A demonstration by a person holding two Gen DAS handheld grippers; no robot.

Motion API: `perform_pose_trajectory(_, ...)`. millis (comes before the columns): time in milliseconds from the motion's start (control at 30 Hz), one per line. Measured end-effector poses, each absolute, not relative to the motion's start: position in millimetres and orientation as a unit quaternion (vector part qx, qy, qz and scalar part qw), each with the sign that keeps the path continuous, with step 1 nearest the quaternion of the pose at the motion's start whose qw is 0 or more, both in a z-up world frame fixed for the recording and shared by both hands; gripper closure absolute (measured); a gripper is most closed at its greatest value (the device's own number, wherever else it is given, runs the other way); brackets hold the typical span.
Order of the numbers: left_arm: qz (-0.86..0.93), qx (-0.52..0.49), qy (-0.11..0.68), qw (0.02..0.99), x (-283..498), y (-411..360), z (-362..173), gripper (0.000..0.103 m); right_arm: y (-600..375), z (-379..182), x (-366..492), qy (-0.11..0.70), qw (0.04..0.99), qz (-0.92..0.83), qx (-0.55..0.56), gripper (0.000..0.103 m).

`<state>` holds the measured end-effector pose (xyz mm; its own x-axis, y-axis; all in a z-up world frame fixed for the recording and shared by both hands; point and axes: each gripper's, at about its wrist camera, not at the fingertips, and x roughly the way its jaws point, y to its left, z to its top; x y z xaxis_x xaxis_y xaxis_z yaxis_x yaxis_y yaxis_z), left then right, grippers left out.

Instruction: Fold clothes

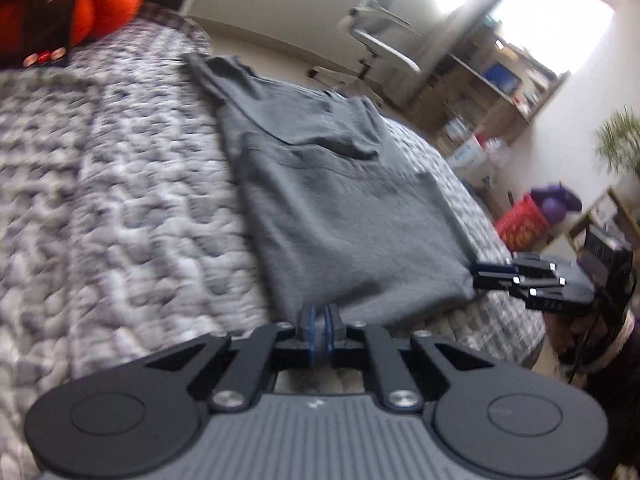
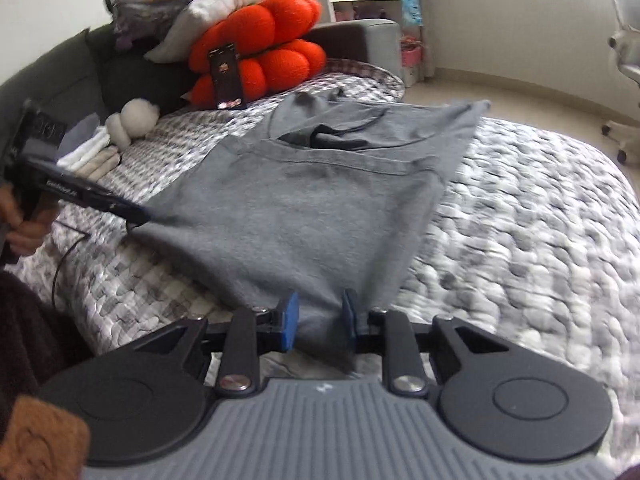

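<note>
I am holding a grey T-shirt [image 2: 304, 208] by its near hem, one gripper at each near corner, and it is lying spread on the bed [image 1: 100, 200] with its quilted grey-and-white cover.

Nearest to me, my left gripper [image 1: 319, 322] is pinching the shirt's hem, its blue pads [image 1: 307, 320] pressed almost together with only a thin edge of cloth between them. My right gripper [image 2: 319, 318] is taking the other near corner; its pads [image 2: 289, 316] are standing a little apart with a bunched fold of grey cloth filling the gap, and they appear to be pressing on it. In the left wrist view that same gripper [image 1: 480, 274] is showing at the shirt's right near corner, touching the fabric.

Beyond the grippers the shirt is stretching away from me, its near part lifted slightly and pulled taut. A hemmed edge is crossing the shirt partway up, folded over the part with the dark neck opening [image 2: 340, 136].

Past the shirt's far end, toward the head of the bed, an orange cushion [image 2: 272, 48] is leaning against grey pillows, with a dark card [image 2: 226, 76] propped in front of it. Beside the shirt's left edge, a small pale plush toy [image 2: 136, 118] is lying near folded white cloth [image 2: 90, 148].
</note>
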<state>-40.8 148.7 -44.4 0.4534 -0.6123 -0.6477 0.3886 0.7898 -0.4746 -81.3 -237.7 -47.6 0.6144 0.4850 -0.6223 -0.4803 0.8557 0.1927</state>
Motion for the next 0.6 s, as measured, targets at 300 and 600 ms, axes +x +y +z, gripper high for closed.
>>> perform_pose_trajectory(300,-0.239,-0.067,0.4,0.882,-75,146,-34,0.078,-256,-26,-93,0.326,0.905,0.265,0.074,0.068)
perform_pose_trajectory(600,-0.3,0.127,0.368,0.871,-74,115,-38,0.063,-194,-9,-100,0.271,0.91,0.315,0.018,0.062)
